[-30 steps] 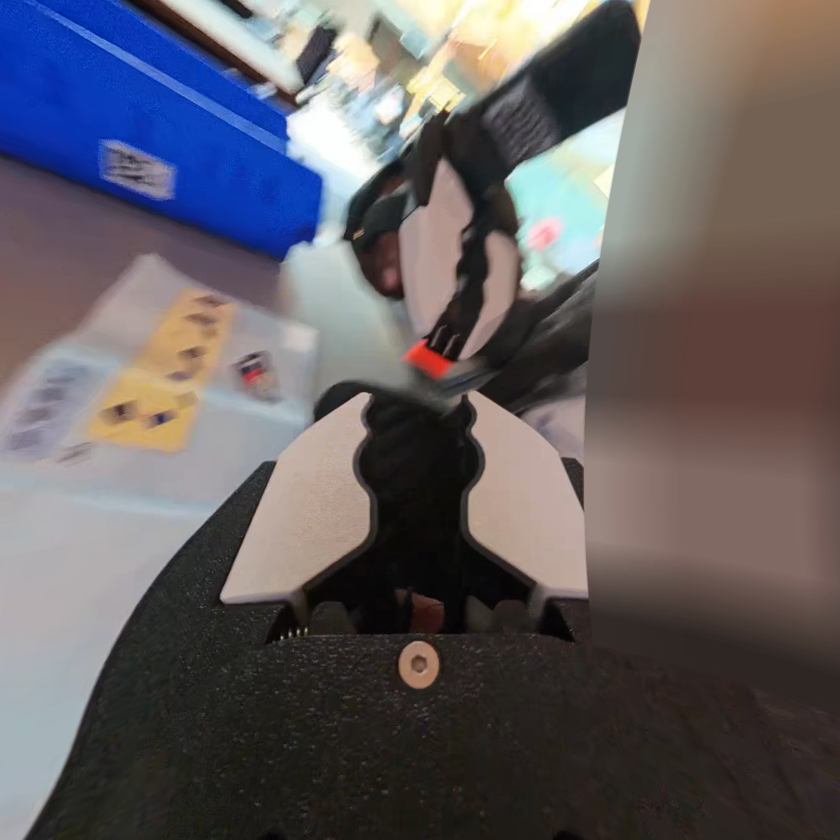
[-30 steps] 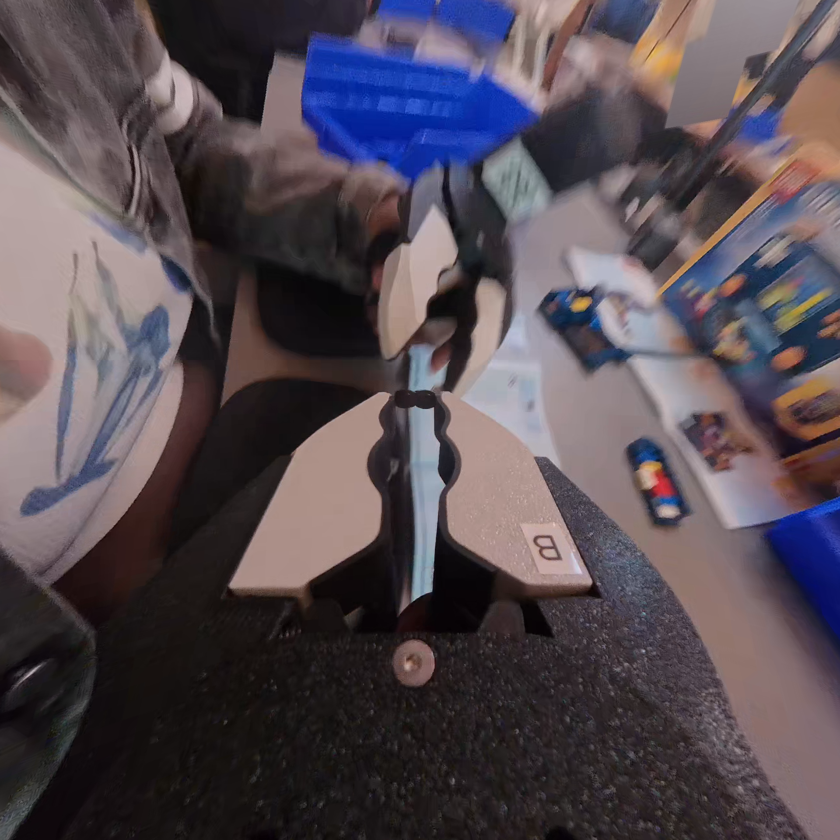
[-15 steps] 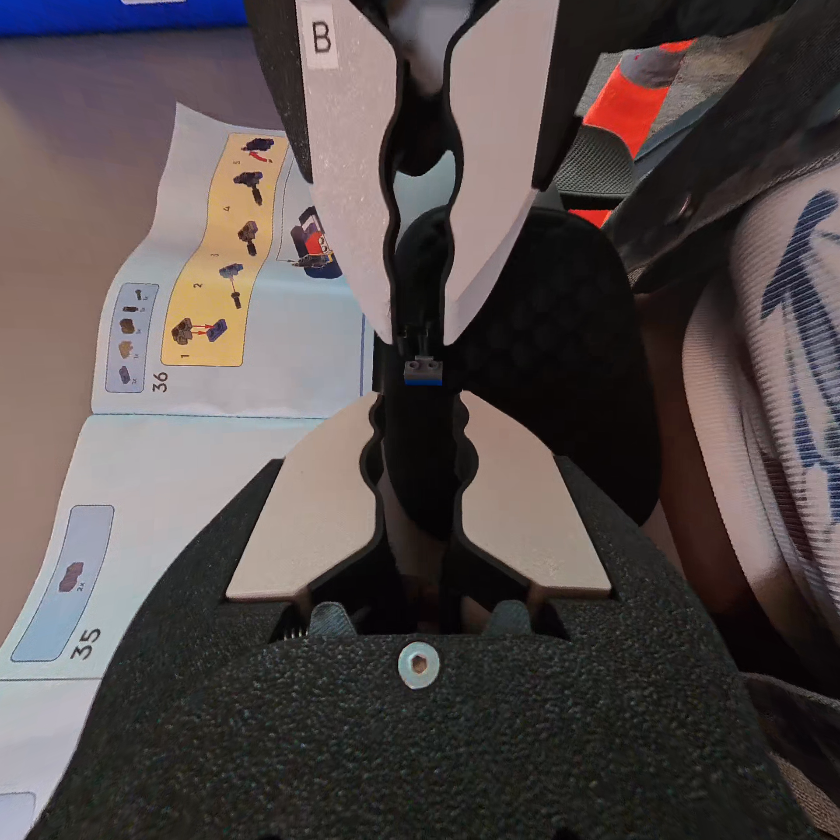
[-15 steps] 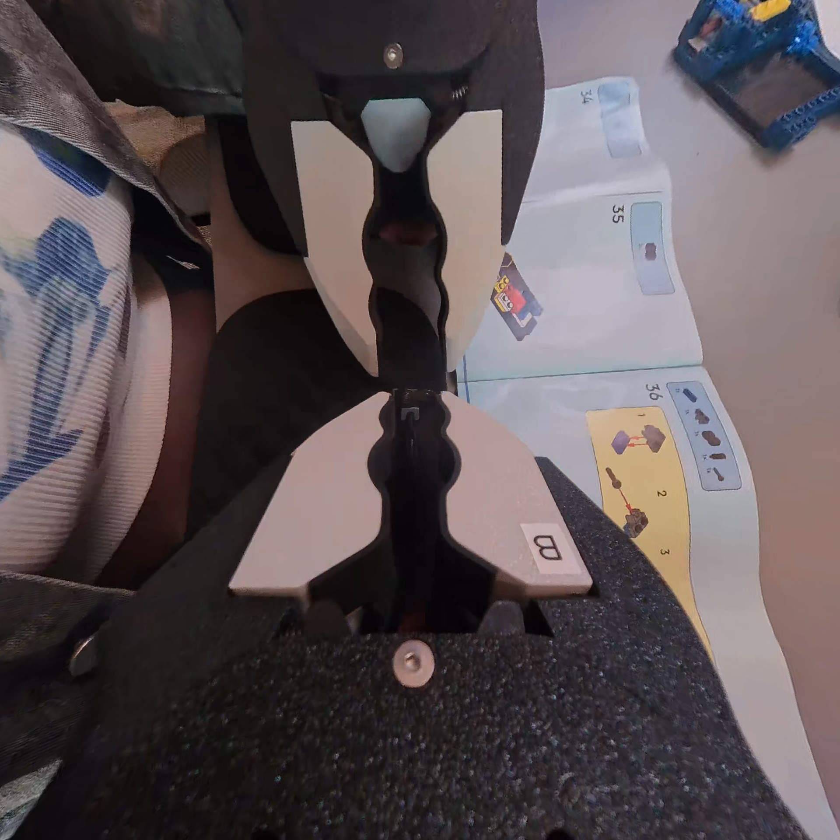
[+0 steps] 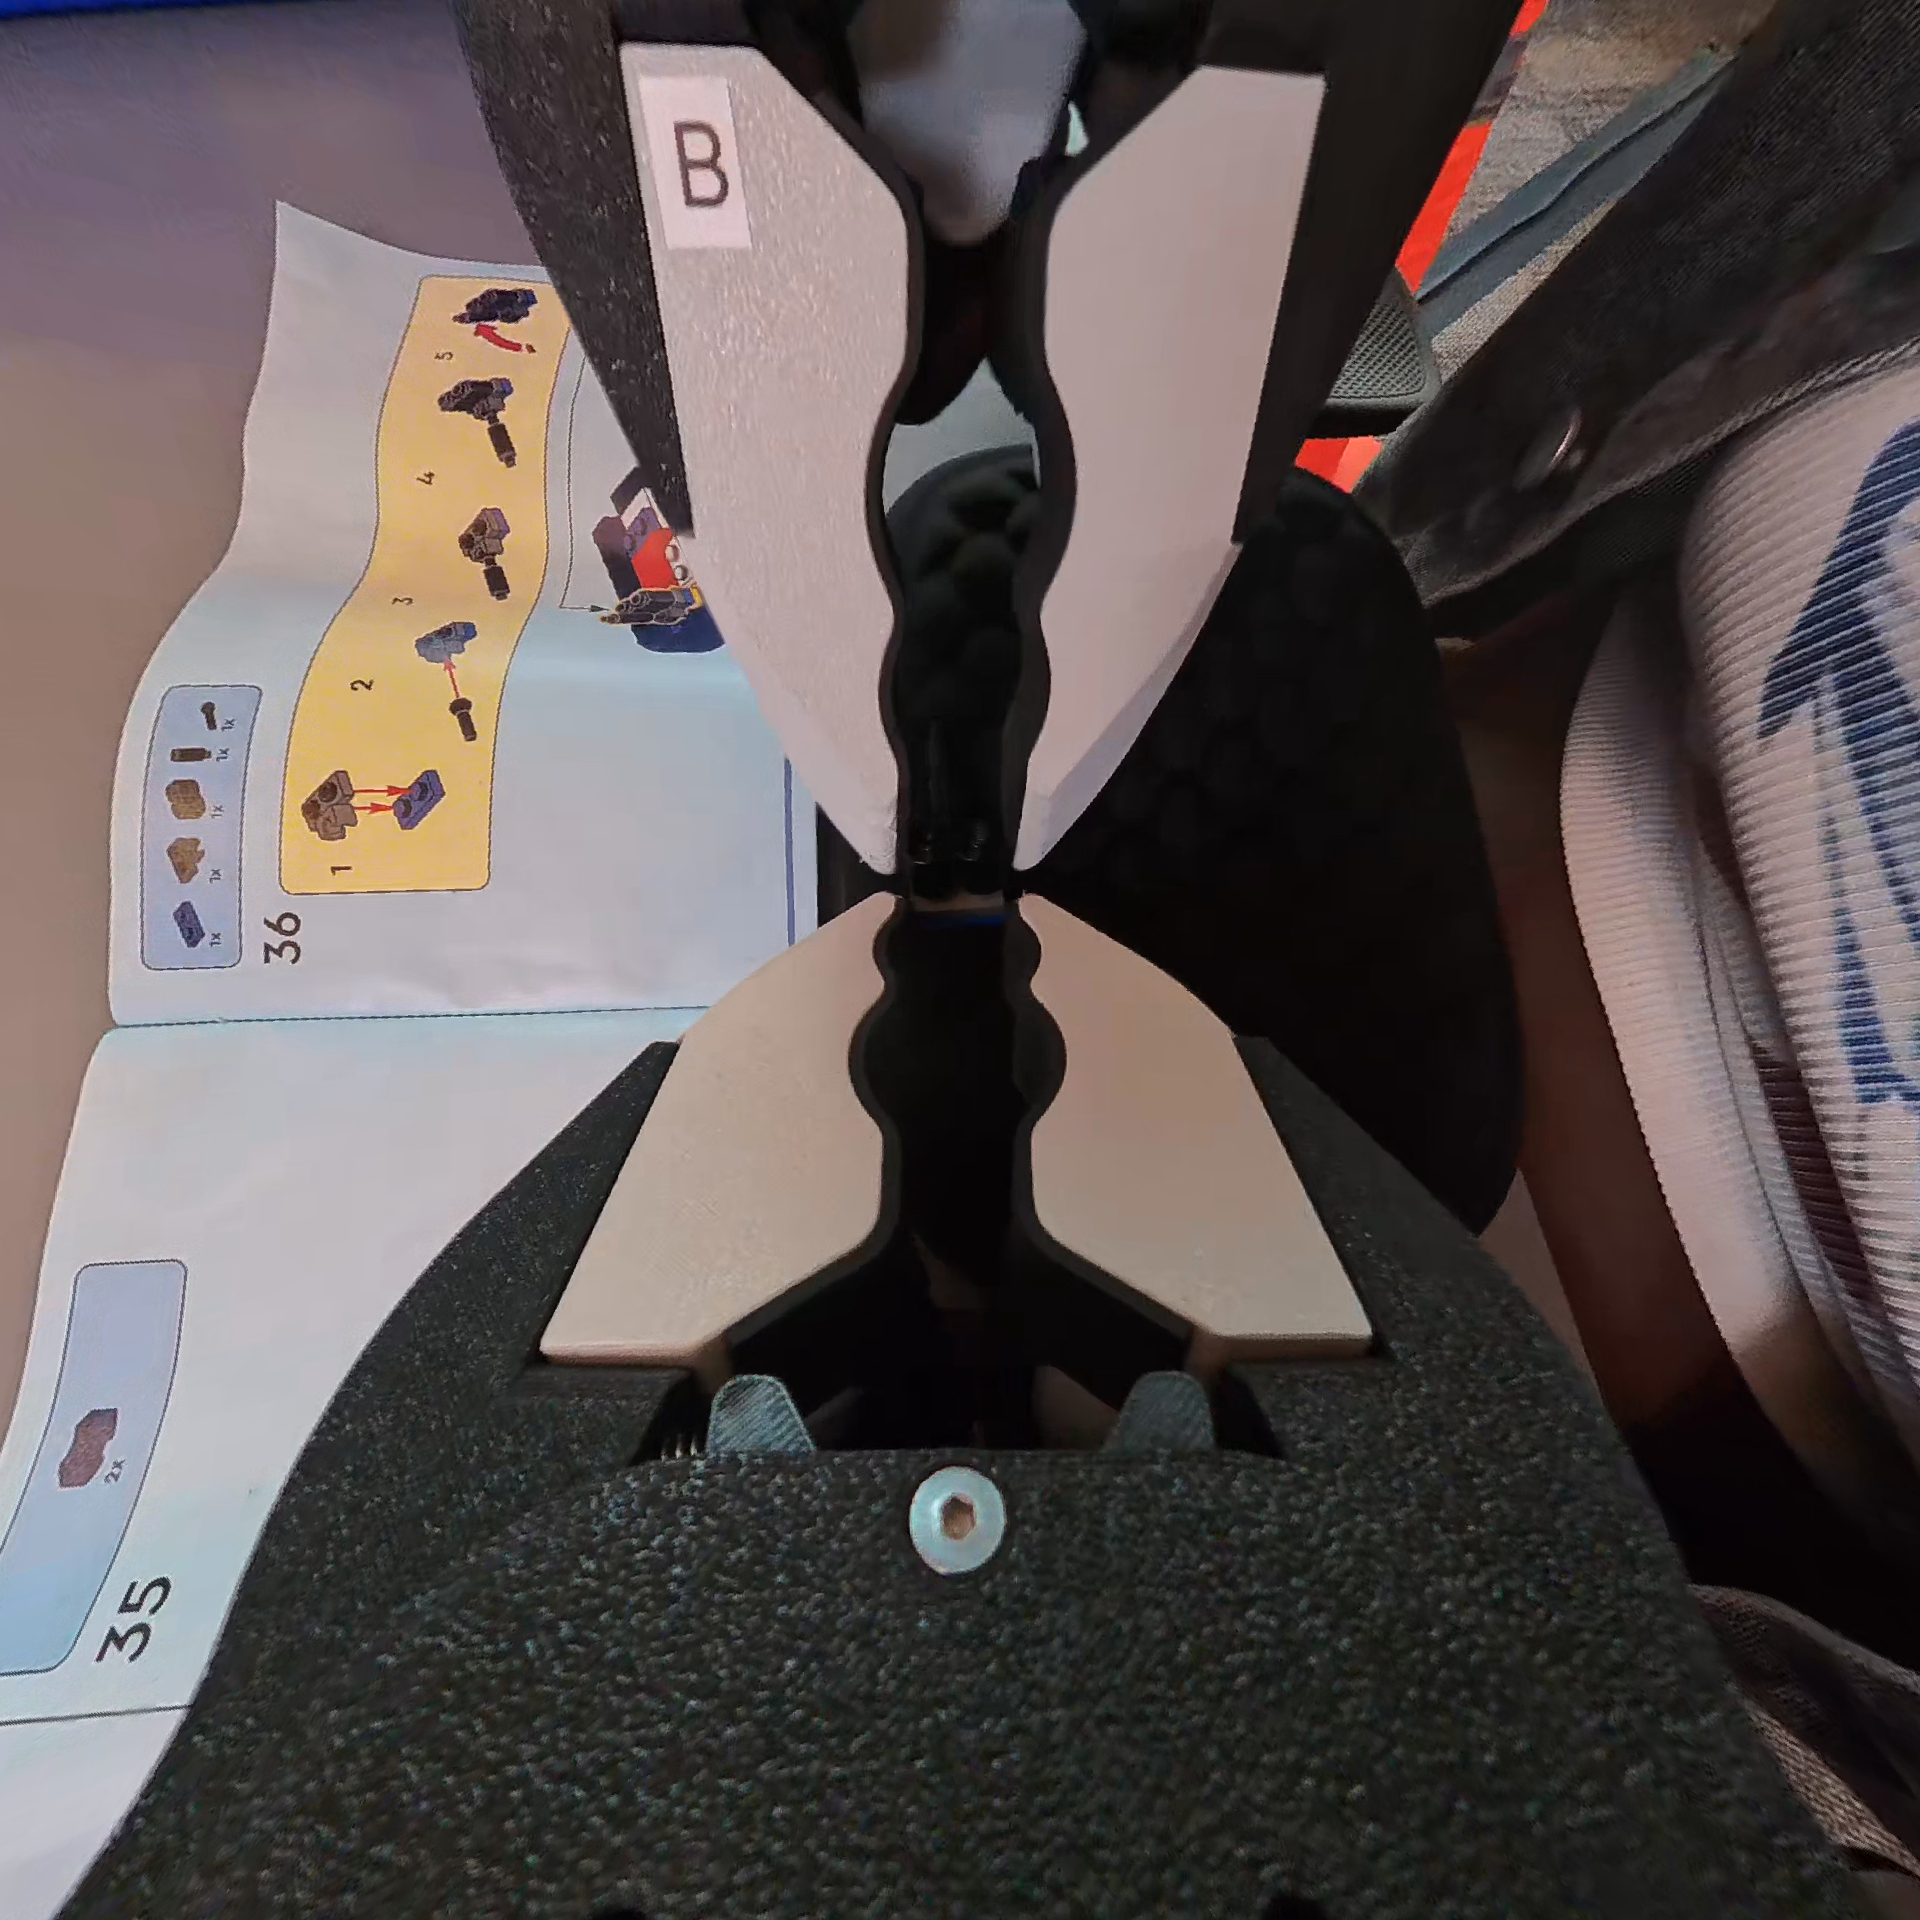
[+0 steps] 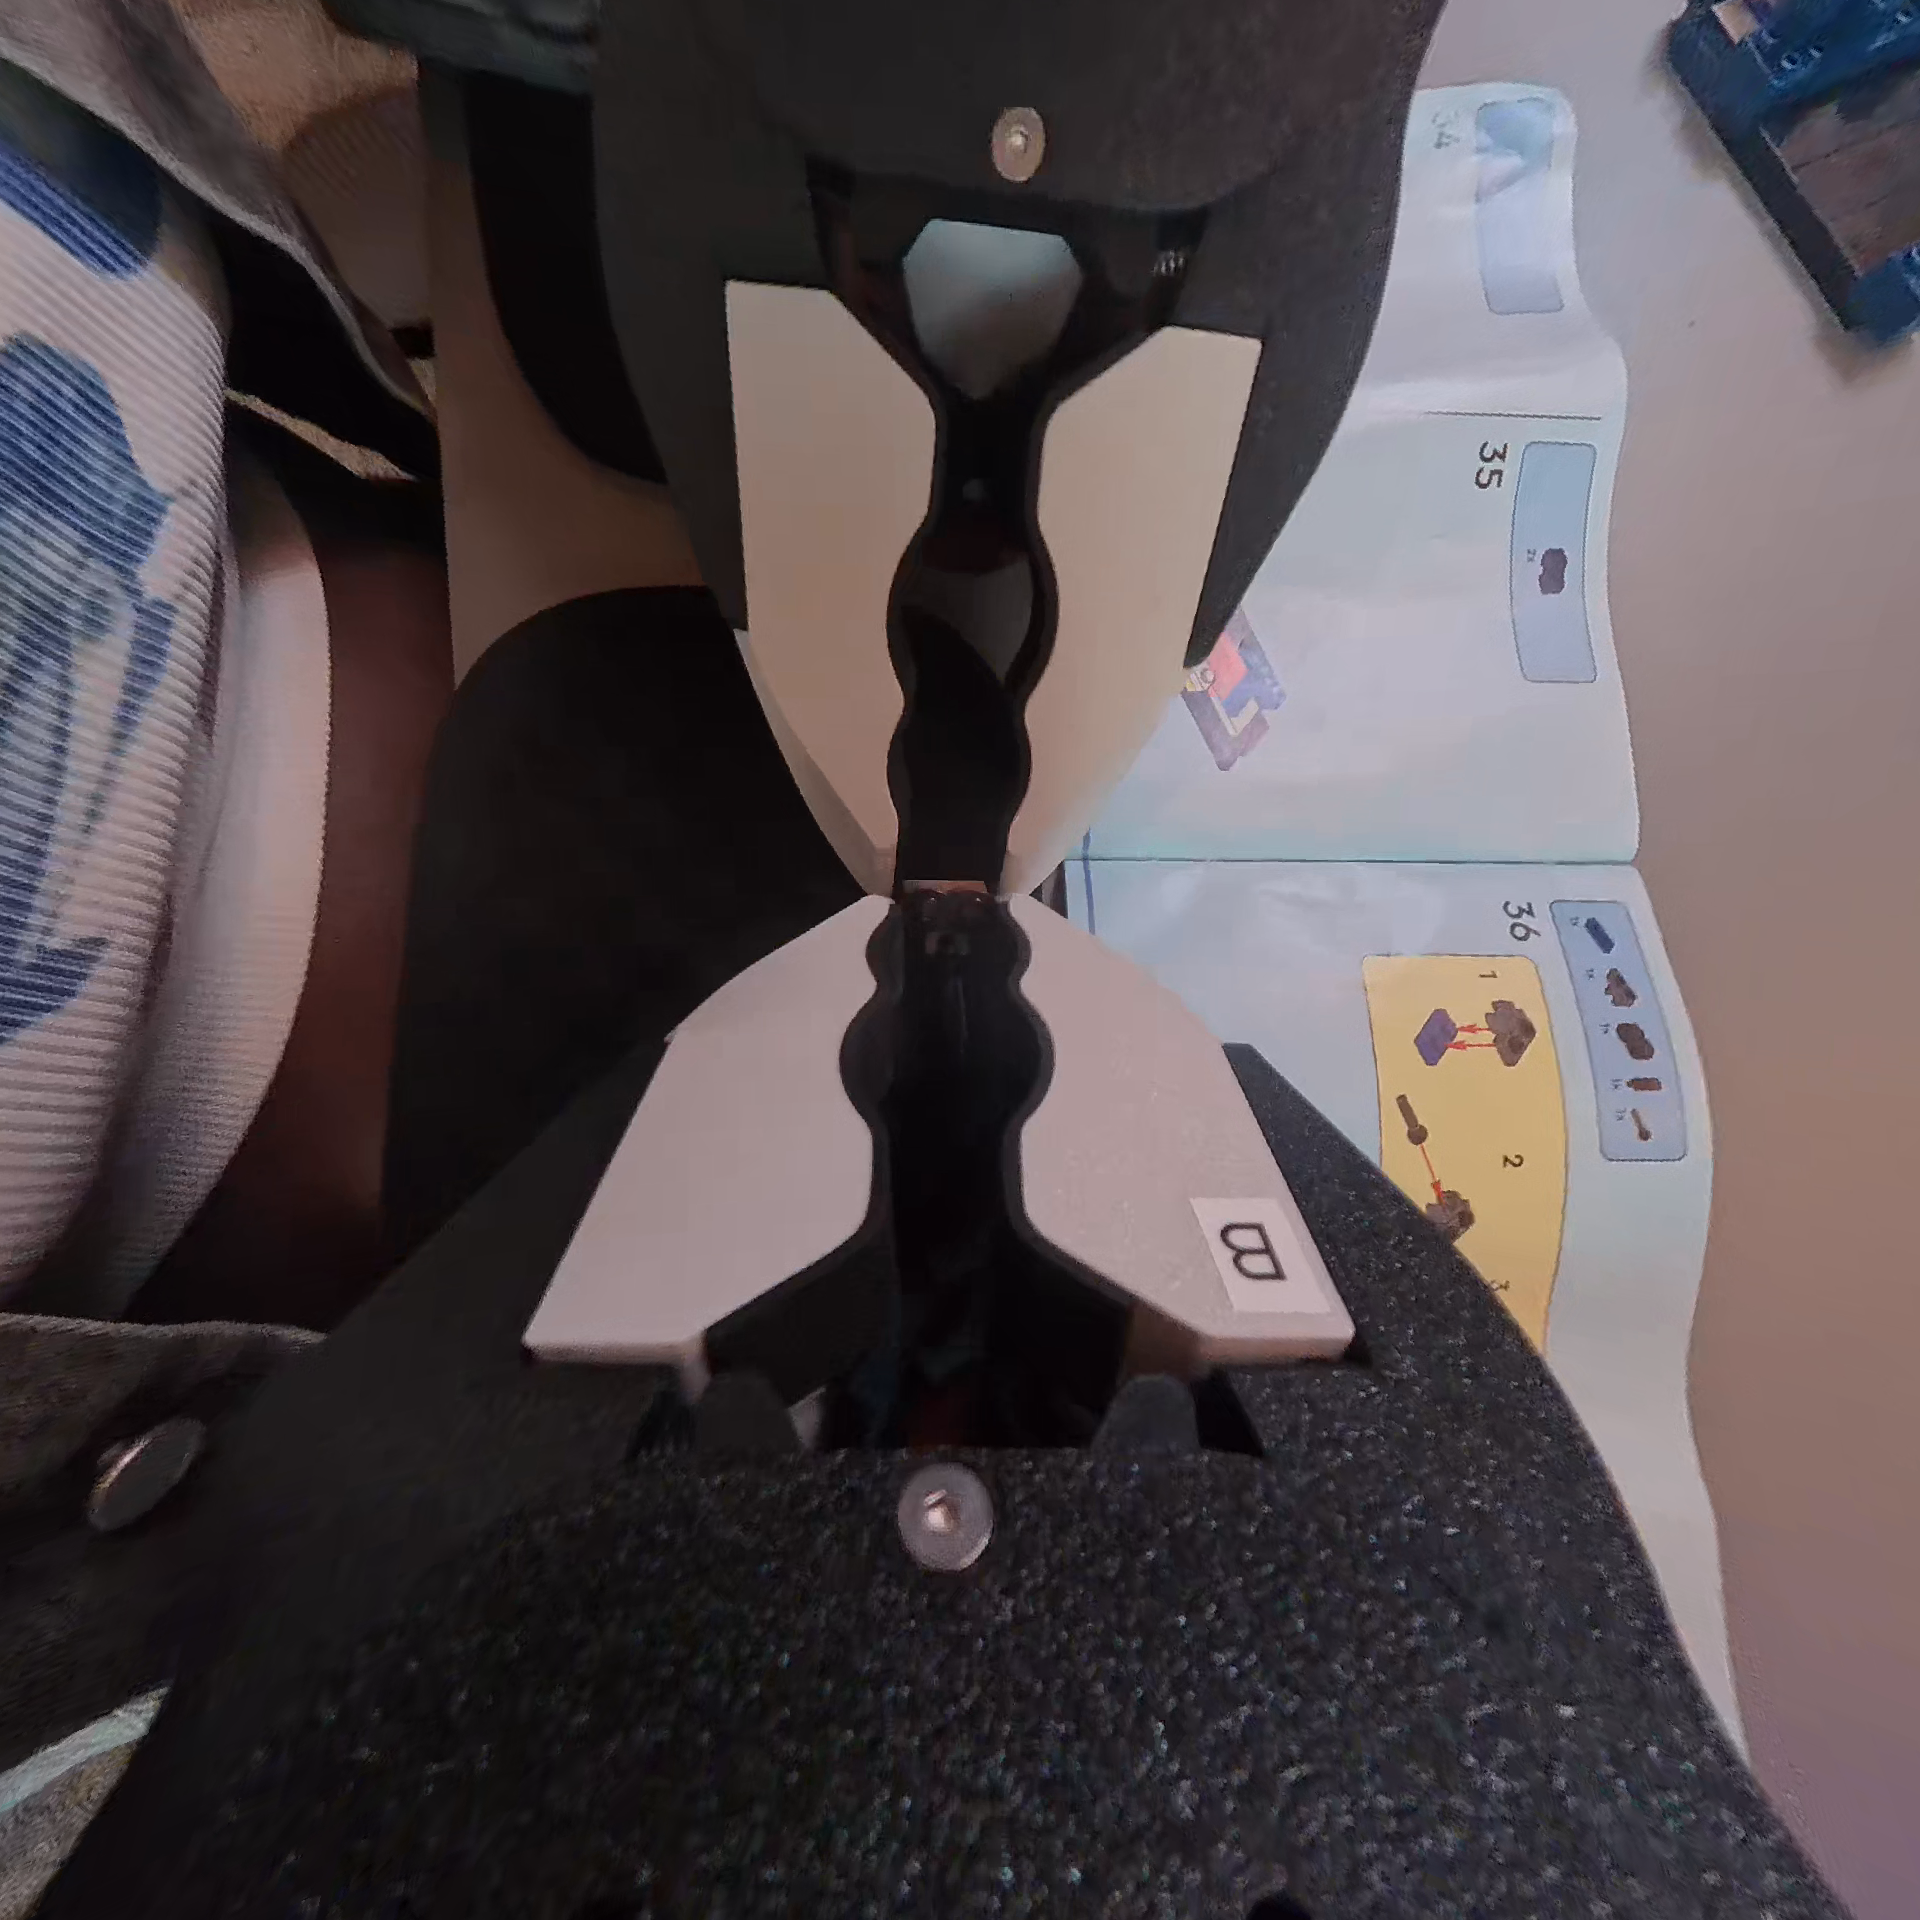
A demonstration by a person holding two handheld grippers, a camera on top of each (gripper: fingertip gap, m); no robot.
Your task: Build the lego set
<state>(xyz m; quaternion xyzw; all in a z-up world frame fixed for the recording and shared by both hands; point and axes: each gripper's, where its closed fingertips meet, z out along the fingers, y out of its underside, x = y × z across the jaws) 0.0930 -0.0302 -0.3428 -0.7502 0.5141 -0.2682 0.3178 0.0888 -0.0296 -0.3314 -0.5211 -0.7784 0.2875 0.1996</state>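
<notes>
Two grippers, left [image 5: 958, 902] and right [image 6: 948, 902], pinch one small brick assembly [image 5: 951, 883].

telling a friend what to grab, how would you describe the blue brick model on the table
On the table lies an open instruction booklet. Beyond its far right corner sits the blue brick model: real dark-centred bricks, not a printed picture.
</notes>
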